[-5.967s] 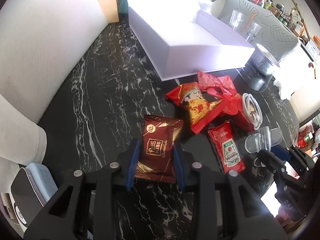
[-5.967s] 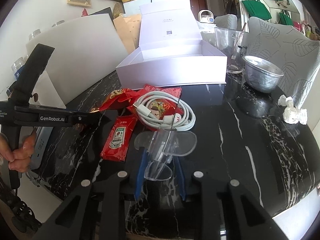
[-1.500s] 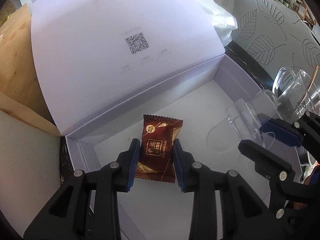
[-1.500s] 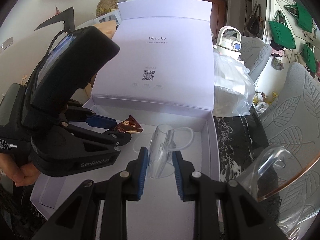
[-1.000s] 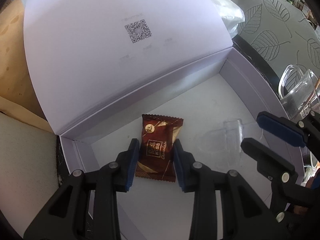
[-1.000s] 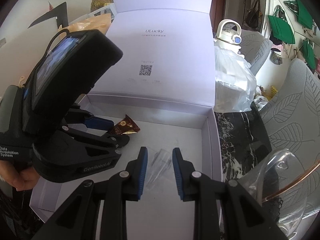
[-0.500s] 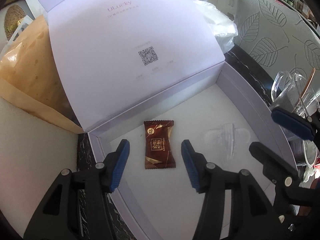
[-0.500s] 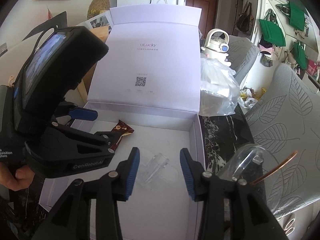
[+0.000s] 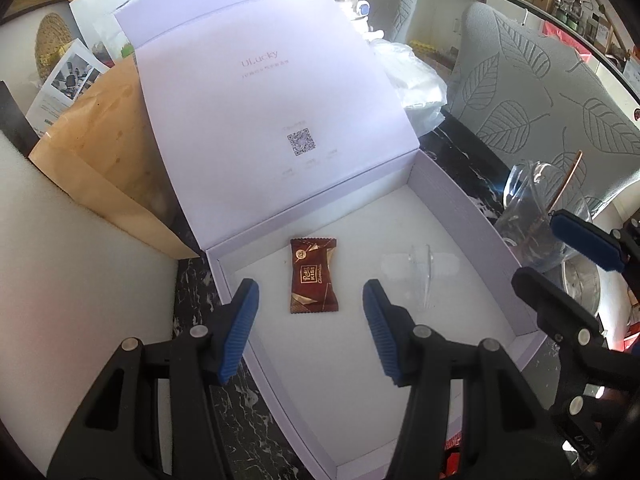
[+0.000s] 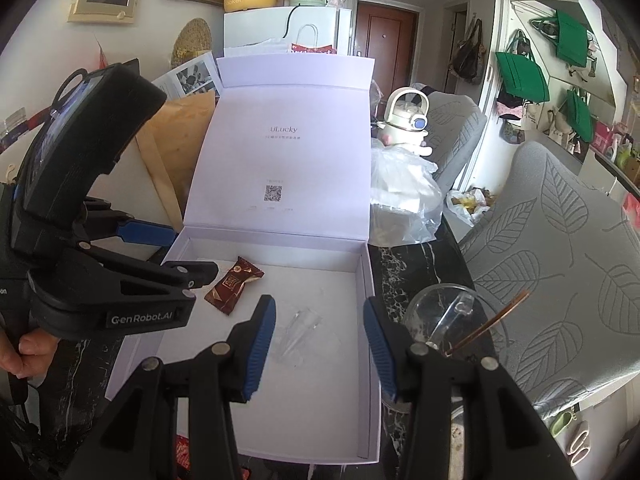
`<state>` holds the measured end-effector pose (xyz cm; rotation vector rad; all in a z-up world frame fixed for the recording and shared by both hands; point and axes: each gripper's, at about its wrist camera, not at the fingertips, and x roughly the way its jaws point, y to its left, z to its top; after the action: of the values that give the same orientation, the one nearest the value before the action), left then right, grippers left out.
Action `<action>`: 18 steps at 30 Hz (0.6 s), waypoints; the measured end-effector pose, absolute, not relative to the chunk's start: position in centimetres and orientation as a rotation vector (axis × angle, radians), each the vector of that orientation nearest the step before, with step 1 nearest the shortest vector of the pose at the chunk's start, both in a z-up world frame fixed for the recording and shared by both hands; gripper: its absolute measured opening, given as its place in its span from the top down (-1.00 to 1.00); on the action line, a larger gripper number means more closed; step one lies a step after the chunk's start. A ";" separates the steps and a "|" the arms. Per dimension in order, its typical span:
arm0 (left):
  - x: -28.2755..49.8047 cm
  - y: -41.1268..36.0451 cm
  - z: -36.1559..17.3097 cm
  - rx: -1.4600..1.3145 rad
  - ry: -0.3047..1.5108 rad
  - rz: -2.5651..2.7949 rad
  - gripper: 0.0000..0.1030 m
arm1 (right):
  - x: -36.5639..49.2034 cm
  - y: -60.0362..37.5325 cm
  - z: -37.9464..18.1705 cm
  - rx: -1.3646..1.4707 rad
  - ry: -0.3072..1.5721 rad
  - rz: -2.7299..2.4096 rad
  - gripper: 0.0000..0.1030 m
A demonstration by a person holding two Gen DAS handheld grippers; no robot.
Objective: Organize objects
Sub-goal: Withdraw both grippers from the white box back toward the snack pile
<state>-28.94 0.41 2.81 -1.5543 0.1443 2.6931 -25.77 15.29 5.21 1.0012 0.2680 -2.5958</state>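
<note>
A white box with its lid raised stands on the black marble table. A brown chocolate packet lies flat on the box floor, also seen in the right wrist view. A clear plastic piece lies to its right, faint in the right wrist view. My left gripper is open and empty, just short of the packet. My right gripper is open and empty, over the clear piece. The left gripper's body hovers over the box's left wall.
A brown paper bag leans left of the box. A glass jug with a copper stick stands right of the box, with a plastic bag and a white bottle behind. Leaf-patterned chairs stand on the right.
Both grippers opened wider and pulled back and up from the box. The chocolate packet and the clear piece stay lying on the box floor.
</note>
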 end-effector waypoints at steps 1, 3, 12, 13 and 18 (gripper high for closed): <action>-29.0 0.7 2.8 -1.550 0.143 2.696 -0.03 | -25.4 15.3 5.5 0.996 0.268 -2.599 0.11; -28.2 0.6 3.3 -1.542 0.141 2.703 -0.03 | -24.7 15.3 6.1 0.981 0.269 -2.604 0.11; -23.1 0.1 6.5 -1.455 0.125 2.722 -0.07 | -20.9 15.7 8.6 0.925 0.282 -2.632 0.11; -22.6 0.1 6.9 -1.447 0.126 2.726 -0.13 | -20.5 15.7 8.9 0.919 0.283 -2.636 0.11; -20.8 0.3 8.0 -1.409 0.124 2.741 -0.19 | -18.2 15.9 10.1 0.884 0.299 -2.663 0.03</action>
<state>-20.80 0.30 7.96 -1.4093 0.1240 2.7411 -18.17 15.90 10.11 0.8836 0.2993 -2.6629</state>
